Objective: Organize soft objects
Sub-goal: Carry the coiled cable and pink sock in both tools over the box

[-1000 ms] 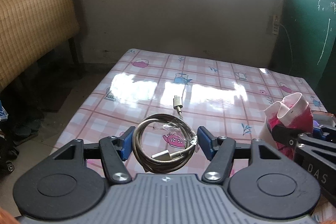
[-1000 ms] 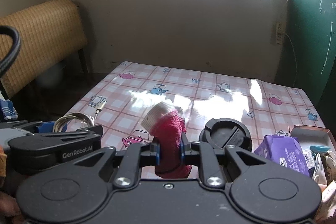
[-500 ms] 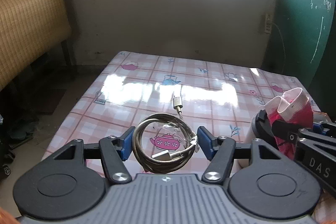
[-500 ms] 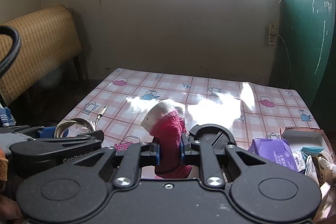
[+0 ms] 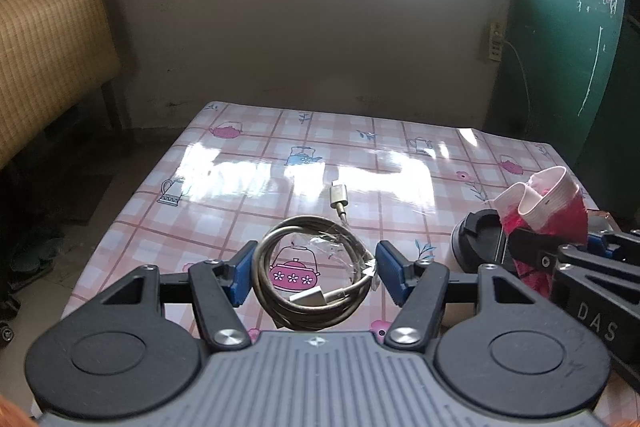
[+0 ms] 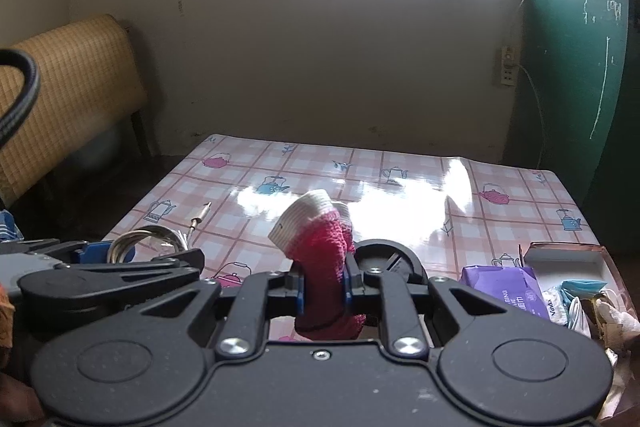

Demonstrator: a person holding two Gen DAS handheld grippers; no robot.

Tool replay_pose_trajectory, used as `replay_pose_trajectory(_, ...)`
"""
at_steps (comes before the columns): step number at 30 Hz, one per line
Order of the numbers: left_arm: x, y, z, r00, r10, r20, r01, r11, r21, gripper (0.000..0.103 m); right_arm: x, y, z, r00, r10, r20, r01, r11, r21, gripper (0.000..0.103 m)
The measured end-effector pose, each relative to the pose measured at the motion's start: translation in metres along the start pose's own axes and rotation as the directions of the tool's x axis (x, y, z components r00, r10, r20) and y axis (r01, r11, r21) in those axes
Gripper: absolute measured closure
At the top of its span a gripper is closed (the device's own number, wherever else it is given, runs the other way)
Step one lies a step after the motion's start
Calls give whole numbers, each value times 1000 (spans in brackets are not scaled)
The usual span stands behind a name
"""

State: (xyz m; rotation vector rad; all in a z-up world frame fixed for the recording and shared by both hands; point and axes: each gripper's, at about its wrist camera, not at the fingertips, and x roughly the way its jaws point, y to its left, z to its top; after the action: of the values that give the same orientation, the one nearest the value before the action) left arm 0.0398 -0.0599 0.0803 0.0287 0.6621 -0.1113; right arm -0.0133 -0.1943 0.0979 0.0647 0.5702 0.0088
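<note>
A coiled cable is held between the blue pads of the left tool, whose jaws stand about half open around the coil, above the checked tabletop. A rolled pink sock is clamped upright in the nearly closed right tool, beside a black lid.

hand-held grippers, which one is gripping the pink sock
The right hand-held gripper: its pads pinch the sock. The left hand-held gripper holds a coiled cable.
</note>
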Motion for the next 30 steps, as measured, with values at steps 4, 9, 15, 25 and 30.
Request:
replay_pose_trajectory(4, 1, -4, 1, 1000, -6, -1, 6, 1000, 2, 39, 0, -1, 0, 1000, -10, 0, 10, 1000, 7, 82)
replay_pose_trajectory(9, 1, -9, 3, 1000, -16, 1, 16, 1000, 11, 39, 0, -5, 0, 1000, -17, -2, 17, 1000, 14, 82)
replay_pose_trajectory(15, 2, -16, 3, 1000, -28, -1, 28, 999, 19, 39, -2, -9, 0, 1000, -30, 1, 30, 999, 26, 82)
replay_pose_trajectory(25, 4, -28, 3, 999, -45, -5, 45, 999, 27, 39, -3, -21, 1, 999, -42, -1, 42, 998, 36, 82)
replay_pose_trajectory(30, 6, -35, 3, 998, -56, -10, 56, 998, 31, 39, -3, -28, 1, 999, -48, -1, 48, 998, 39, 82)
